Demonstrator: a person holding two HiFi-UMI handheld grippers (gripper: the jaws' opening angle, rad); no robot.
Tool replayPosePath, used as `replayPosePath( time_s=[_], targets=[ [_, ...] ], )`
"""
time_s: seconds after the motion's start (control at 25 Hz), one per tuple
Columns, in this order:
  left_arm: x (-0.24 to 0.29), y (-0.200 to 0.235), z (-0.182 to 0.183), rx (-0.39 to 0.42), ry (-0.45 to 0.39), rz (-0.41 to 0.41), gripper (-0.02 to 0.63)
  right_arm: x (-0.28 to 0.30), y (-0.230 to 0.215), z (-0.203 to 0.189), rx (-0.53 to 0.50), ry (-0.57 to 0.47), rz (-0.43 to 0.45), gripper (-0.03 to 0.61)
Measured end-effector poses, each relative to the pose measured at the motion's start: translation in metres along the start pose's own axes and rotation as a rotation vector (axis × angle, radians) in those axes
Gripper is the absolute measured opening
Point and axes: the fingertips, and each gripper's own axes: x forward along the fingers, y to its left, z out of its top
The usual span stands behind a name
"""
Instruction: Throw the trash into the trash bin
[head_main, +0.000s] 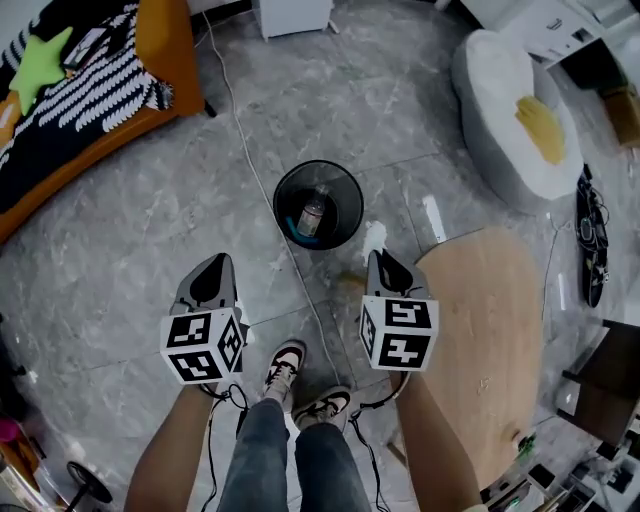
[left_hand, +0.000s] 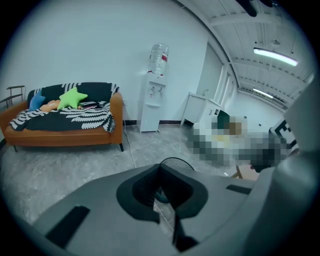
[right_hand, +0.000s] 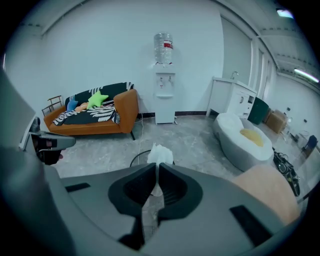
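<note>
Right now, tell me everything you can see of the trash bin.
The trash bin is a round, black, open-topped bin, seemingly mesh, standing upright on the grey stone-look floor. Inside lie a clear plastic bottle and something bluish. A white cable runs past its left side; contact is unclear.

A: How much of the trash bin (left_hand: 173, 158) shows in the left gripper view?
B: Only a rim arc; the left gripper (left_hand: 161, 170) hides the rest.
A: And the white tissue (right_hand: 160, 153)?
B: Its lower part vanishes between the right gripper's (right_hand: 154, 169) jaws.
</note>
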Motion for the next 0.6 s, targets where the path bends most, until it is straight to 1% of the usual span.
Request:
replayPosePath(
  time_s=[0.12, 0.24, 0.32, 0.44, 0.6],
  targets=[
    [-0.008, 0.027, 0.006, -0.038, -0.018, 0.056, -0.008, 0.018, 0.02, 0.023, -0.039, -0.008, 0.046, 0.02],
    [-0.01, 0.049, 0.005, -0.07, -0.022, 0.082, -0.008, 0.039, 0.034, 0.03, -0.065, 0.008, 0.064, 0.02],
    [-0.007, 0.061, -0.002, -0.081, -0.014, 0.091, -0.008, 0.059, 0.04, 0.024, -0.084, 0.032, 0.067, 0.02],
    [0.002, 0.075, -0.02, -0.085, 0.006, 0.1, -0.008, 0.092, 0.046, 0.005, -0.108, 0.072, 0.068, 0.02],
    [0.02, 0.083, -0.045, -0.076, 0.034, 0.098, -0.008, 0.126, 0.045, -0.014, -0.124, 0.098, 0.064, 0.021]
  ],
)
